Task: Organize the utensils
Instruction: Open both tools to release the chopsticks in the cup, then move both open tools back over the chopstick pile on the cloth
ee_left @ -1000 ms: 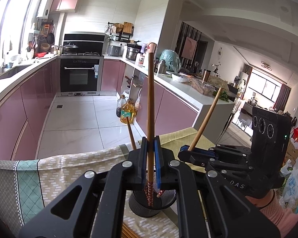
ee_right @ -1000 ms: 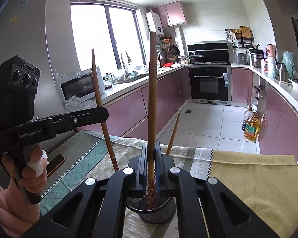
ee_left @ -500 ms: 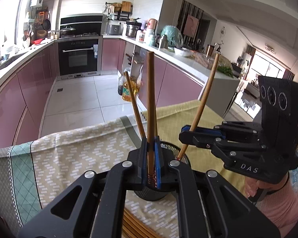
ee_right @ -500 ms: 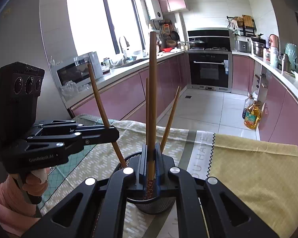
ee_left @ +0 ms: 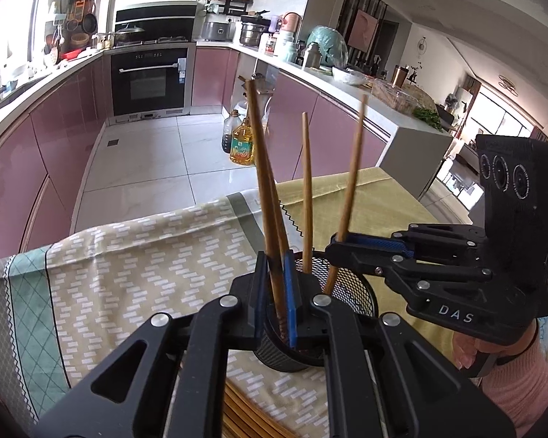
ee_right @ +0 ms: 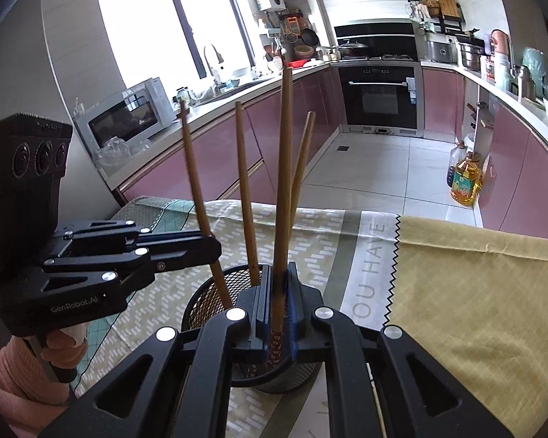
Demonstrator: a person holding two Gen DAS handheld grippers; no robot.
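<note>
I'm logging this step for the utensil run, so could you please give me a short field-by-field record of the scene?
left gripper: shut on a chopstick, lower end inside the holder
right gripper: shut on another chopstick, lower end inside the holder
holder: black mesh cup, upright on the tablecloth
loose in holder: two chopsticks lean free in the cup
surface: patterned tablecloth, with a yellow cloth on its right part
task stage: both held chopsticks not yet released

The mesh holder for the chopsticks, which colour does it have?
Black. The mesh holder shows best in the right wrist view.
</note>
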